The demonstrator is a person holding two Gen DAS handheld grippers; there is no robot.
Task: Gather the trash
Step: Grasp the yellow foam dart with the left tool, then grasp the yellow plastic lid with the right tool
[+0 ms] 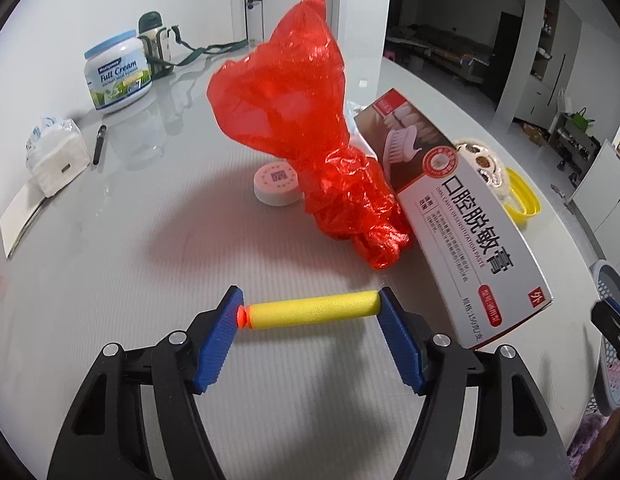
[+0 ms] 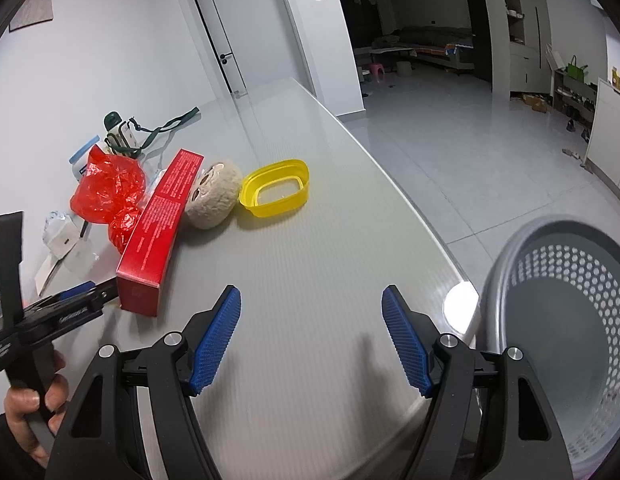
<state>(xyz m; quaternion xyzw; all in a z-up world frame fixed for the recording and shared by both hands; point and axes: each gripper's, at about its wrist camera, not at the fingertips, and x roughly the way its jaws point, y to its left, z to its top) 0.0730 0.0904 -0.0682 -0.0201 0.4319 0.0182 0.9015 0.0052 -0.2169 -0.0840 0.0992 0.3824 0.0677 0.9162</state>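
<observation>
**Foam dart pinched in the left tool, most trash not yet collected**

A long pale grey desk [image 2: 310, 264] fills both views. Past its right-hand corner, below the desk edge, stands a grey perforated plastic basket [image 2: 570, 320]; the part of its inside that shows looks bare, so collection seems to be barely begun.

Clustered on the desk are a long white and red cardboard toothpaste box [image 1: 466, 216], a crumpled red plastic bag [image 1: 310, 128] just beside it, a beige fuzzy plush toy [image 2: 211, 196] leaning against the box, and a yellow oval plastic rim [image 2: 275, 186] next to the toy. A small white round cap [image 1: 277, 183] lies near the bag. Further back sit a white tub of milk powder [image 1: 117, 74], a green and cream flask [image 1: 154, 40] and a pack of white tissues [image 1: 55, 152]; whether these count as trash cannot be told.

The left tool [image 1: 310, 308] pinches a short yellow foam dart with an orange tip [image 1: 310, 309] lengthwise between its blue pads, just above the desk. The right tool [image 2: 312, 304] is spread wide with nothing between its pads, hovering near the basket.

Judging from this, the dart is the first piece on its way; the rest remains.
</observation>
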